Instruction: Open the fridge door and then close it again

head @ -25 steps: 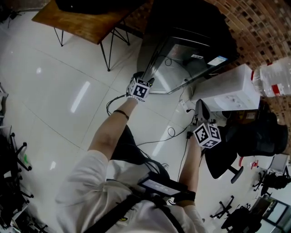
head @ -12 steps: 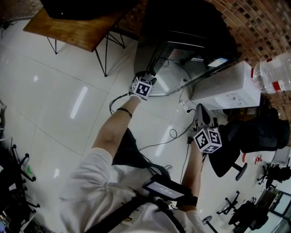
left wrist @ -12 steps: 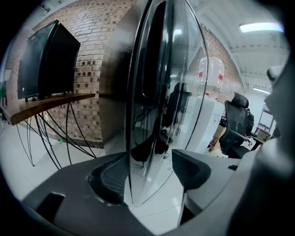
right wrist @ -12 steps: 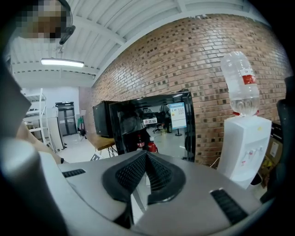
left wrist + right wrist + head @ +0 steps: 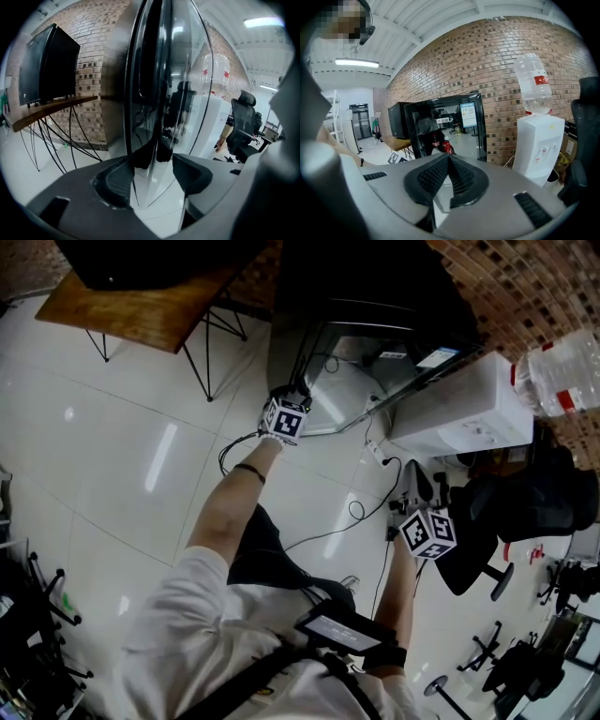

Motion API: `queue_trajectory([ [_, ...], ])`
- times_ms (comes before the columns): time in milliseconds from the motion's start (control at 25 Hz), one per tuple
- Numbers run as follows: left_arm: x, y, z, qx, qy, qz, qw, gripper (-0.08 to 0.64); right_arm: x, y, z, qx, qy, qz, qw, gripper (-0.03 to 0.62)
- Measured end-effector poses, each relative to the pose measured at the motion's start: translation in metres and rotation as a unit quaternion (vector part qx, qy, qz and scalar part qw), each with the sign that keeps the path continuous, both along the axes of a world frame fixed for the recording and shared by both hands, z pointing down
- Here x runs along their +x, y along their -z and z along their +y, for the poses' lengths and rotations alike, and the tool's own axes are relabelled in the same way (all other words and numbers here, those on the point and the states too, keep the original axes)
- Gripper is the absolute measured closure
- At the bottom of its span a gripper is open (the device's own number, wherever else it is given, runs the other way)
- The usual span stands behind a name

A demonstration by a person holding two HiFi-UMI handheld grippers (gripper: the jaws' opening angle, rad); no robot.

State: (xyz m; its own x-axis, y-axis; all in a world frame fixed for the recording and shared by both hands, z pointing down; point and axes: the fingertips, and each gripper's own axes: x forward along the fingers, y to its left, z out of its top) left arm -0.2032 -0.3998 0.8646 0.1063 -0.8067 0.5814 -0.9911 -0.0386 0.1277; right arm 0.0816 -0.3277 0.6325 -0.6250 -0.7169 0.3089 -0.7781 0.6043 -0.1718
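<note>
The fridge [image 5: 375,287] is black with a glass door [image 5: 328,395] and stands against the brick wall; it also shows in the right gripper view [image 5: 445,124]. My left gripper [image 5: 298,393] reaches out to the door's left edge. In the left gripper view that dark edge [image 5: 143,84] runs up between the jaws of the left gripper [image 5: 152,171], which are closing; the pads stand apart from it. How far the door is swung out I cannot tell. My right gripper [image 5: 419,486] hangs lower right, shut and empty [image 5: 449,161].
A wooden table [image 5: 141,306] with thin metal legs and a dark screen [image 5: 47,70] stands left of the fridge. A white water dispenser [image 5: 459,404] with its bottle [image 5: 558,371] is to the right, a black office chair [image 5: 506,512] beside it. Cables [image 5: 347,521] trail over the white floor.
The left gripper has edged closer to the door's edge. The right gripper has sunk a little lower in the head view.
</note>
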Motion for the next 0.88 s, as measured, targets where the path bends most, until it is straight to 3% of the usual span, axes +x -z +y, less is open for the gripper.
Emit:
queue_trajectory([
  [240, 0.010, 0.001, 0.006, -0.009, 0.022, -0.019, 0.9995, 0.301, 0.027, 0.007, -0.002, 0.006, -0.015, -0.003, 1.000, 0.580],
  [520, 0.060, 0.004, 0.055, -0.011, 0.050, -0.026, 0.9983, 0.321, 0.051, 0.016, 0.000, 0.003, -0.009, -0.013, 1.000, 0.581],
  [680, 0.098, 0.005, 0.082, -0.016, 0.034, -0.020, 0.9991, 0.330, 0.064, 0.021, 0.003, -0.001, 0.004, -0.017, 1.000, 0.581],
  [880, 0.152, 0.008, 0.118, -0.020, 0.004, -0.042, 0.9989, 0.371, 0.087, 0.029, 0.014, -0.009, 0.019, -0.018, 1.000, 0.582],
])
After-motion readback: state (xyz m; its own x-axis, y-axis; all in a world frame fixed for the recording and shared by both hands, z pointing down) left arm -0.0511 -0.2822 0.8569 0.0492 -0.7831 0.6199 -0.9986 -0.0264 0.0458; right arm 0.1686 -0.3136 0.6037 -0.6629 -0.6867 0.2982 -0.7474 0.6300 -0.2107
